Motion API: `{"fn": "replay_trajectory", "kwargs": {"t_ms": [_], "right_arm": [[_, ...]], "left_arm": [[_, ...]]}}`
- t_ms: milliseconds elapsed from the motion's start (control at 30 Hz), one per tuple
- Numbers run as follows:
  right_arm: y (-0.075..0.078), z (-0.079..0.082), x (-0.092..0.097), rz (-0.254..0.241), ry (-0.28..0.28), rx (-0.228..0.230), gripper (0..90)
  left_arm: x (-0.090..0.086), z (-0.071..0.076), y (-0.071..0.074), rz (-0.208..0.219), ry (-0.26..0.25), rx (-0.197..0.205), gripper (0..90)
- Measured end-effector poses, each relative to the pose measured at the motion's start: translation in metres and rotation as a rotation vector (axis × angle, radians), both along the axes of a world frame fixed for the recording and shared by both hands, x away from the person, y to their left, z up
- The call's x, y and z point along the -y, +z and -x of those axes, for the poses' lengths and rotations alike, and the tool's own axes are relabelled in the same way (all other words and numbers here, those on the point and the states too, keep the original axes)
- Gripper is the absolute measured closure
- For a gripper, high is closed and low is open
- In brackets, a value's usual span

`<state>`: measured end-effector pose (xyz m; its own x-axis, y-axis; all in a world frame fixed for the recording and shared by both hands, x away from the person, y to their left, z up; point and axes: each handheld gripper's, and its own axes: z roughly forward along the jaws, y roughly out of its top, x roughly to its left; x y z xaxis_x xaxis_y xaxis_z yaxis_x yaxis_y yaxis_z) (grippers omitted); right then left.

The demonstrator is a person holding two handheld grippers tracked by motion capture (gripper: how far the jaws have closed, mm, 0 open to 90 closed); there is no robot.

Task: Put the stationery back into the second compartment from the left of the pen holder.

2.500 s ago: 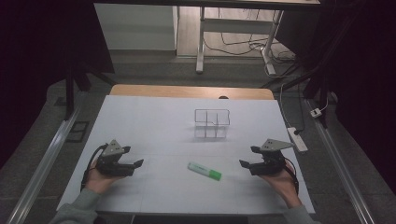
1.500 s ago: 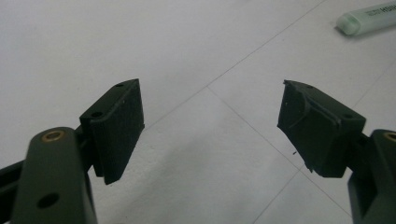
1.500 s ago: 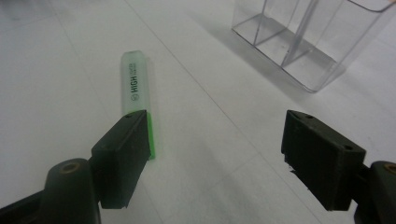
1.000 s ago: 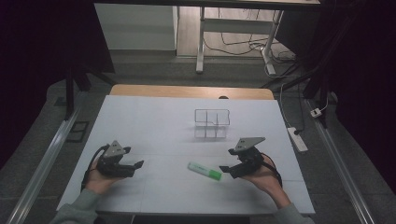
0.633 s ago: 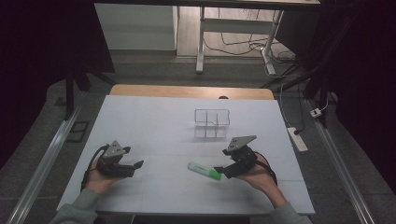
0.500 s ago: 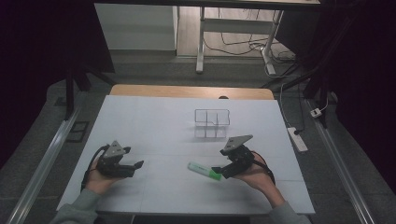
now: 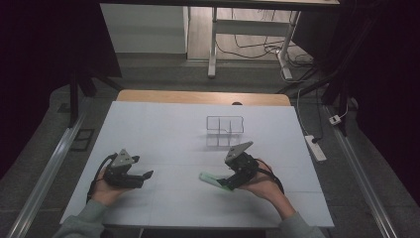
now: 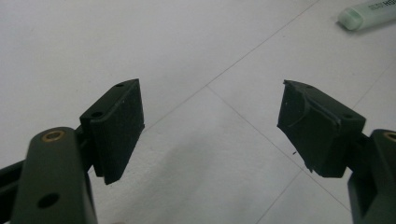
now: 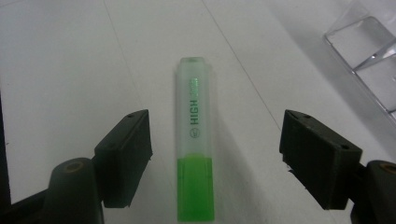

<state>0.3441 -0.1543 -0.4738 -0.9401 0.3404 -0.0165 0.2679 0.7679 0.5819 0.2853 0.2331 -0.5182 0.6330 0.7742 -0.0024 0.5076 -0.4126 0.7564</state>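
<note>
A: Now, the relation that matters; the green highlighter [image 9: 195, 140] lies flat on the white table [image 7: 163, 129], nearer its front edge than its back, a little right of centre; the right gripper [image 9: 215, 163] straddles it, one jaw on each side, neither pad touching the barrel.

B: Axis?

A: In the right gripper view the long axis runs straight away from the camera, along the jaws' own line, so the jaws would close across the narrow width; clear cap at the far end, green body at the near end.

B: Jaw state?

A: Right: spread wide, just easing inward, highlighter between them but not pinched; left gripper [image 8: 210, 126]: spread, nothing between; it rests near the front left corner, well apart from the highlighter, so the right hand is plainly the nearer.

B: Surroundings?

A: A clear divided organiser [image 7: 225, 126] stands further back, toward the back edge; table surface matte white with faint seams; room dim, cables on the floor beyond.
</note>
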Motion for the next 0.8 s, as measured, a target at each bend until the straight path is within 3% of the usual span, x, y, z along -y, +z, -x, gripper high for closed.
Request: {"fn": "replay_trajectory", "kwargs": {"t_ms": [367,800], "right_arm": [[-0.017,-0.003,-0.012,0.119,0.030,-0.053,32.0],[-0.030,-0.005,-0.015,0.218,0.059,-0.041,46.5]], "left_arm": [[0.001,0.000,-0.001,-0.009,-0.005,-0.004,22.4],[0.002,0.000,-0.002,-0.024,-0.008,-0.008,22.5]]}}
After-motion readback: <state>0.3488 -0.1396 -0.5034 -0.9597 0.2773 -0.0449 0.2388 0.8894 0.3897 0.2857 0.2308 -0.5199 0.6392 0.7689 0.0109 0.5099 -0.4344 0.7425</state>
